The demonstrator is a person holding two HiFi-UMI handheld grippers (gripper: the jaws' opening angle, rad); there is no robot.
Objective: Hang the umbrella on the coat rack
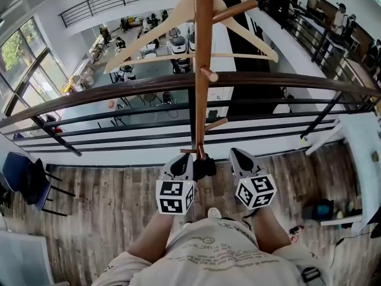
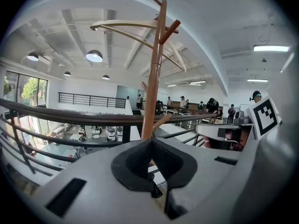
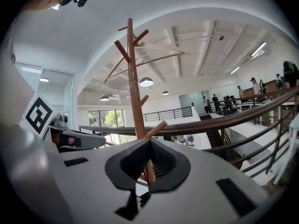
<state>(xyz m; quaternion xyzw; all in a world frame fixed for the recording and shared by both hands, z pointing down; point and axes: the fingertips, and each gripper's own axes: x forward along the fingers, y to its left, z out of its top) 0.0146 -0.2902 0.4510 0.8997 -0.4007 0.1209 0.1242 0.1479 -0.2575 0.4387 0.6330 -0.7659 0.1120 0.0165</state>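
Note:
The wooden coat rack (image 1: 203, 70) rises straight ahead of me, with a pale hanger (image 1: 178, 16) on its top pegs and a bare short peg (image 1: 208, 74) lower down. My left gripper (image 1: 181, 159) and right gripper (image 1: 238, 155) sit side by side at the pole's foot, both pointing at it. A dark bundle (image 1: 205, 168), probably the umbrella, lies between their tips; what holds it is hidden. In the left gripper view the jaws (image 2: 153, 143) stand together with the pole (image 2: 152, 92) beyond. The right gripper (image 3: 150, 143) looks the same, its jaws closed before the pole (image 3: 134, 87).
A dark handrail (image 1: 119, 91) with lower bars runs across just behind the rack, with a drop to a lower floor beyond. A blue chair (image 1: 24, 177) stands at the left. A white table (image 1: 363, 142) is at the right. Wooden floor lies under me.

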